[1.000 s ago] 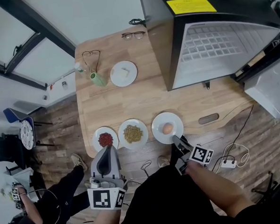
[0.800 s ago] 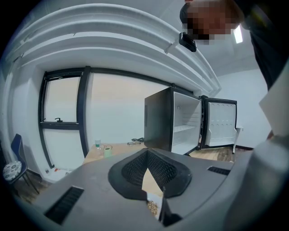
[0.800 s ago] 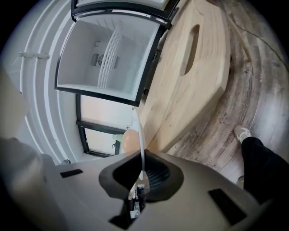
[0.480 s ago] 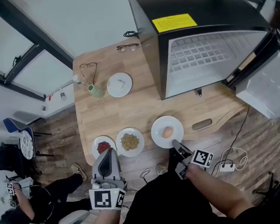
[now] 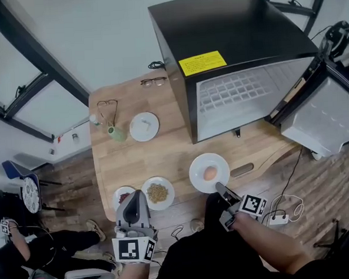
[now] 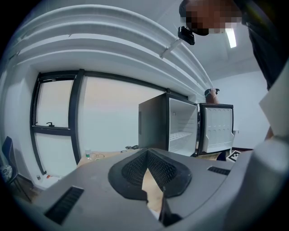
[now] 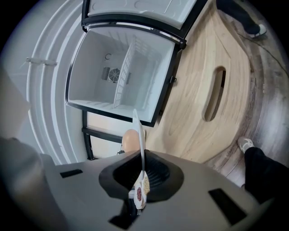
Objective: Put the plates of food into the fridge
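The right gripper (image 5: 221,188) is clamped on the near rim of the plate with the egg (image 5: 209,173). In the right gripper view its fingers (image 7: 160,175) are drawn in to a narrow slit, with the thin white plate edge pinched between them and standing out edge-on. The egg (image 7: 131,140) shows just beside that edge. This plate sits in front of the fridge (image 5: 227,32), on the person's side of its open compartment and apart from it. The fridge door (image 5: 326,118) is swung wide, and the white shelves inside are bare.

The left gripper (image 5: 133,195) holds nothing. Its fingers (image 6: 131,170) meet at the tips, and only a thin wedge of wooden worktop (image 5: 163,154) shows between them. It hangs further from the fridge, out past its left front corner. Just beyond its tips lie the plate of red food (image 5: 124,197) and the plate of greenish-brown food (image 5: 158,193), both on the worktop's near edge.
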Action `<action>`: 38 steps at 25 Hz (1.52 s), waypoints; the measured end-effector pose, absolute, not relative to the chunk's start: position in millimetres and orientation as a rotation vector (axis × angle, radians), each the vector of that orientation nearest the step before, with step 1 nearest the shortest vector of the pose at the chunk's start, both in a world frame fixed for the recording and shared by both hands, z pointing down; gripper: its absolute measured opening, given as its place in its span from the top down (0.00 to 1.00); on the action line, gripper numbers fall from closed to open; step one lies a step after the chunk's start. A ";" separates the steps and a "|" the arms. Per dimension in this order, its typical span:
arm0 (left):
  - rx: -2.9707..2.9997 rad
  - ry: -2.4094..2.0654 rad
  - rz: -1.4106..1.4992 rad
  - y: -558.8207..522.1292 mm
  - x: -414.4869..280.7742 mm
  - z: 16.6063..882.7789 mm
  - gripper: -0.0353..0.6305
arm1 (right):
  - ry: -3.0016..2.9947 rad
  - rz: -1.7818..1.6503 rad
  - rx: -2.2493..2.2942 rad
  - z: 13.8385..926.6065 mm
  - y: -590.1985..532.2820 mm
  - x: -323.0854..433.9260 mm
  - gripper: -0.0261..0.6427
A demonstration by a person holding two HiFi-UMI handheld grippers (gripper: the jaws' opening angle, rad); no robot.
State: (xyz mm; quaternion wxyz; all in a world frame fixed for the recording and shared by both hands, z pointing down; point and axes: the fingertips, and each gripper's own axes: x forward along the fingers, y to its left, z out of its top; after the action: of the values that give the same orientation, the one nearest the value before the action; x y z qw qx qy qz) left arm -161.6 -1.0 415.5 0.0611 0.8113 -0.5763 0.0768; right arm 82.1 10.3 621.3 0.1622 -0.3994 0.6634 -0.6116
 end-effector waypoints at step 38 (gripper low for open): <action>2.571 -1.772 0.174 -118.5 -120.5 375.4 0.94 | 1.928 -1.555 -1.089 466.6 -128.6 153.8 0.92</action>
State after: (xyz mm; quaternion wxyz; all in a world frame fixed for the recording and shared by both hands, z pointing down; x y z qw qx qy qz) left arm -120.5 -118.5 375.4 0.0072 0.8221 -0.5666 0.0556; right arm 153.8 -128.6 466.6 0.2161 -0.3931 0.6956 -0.5612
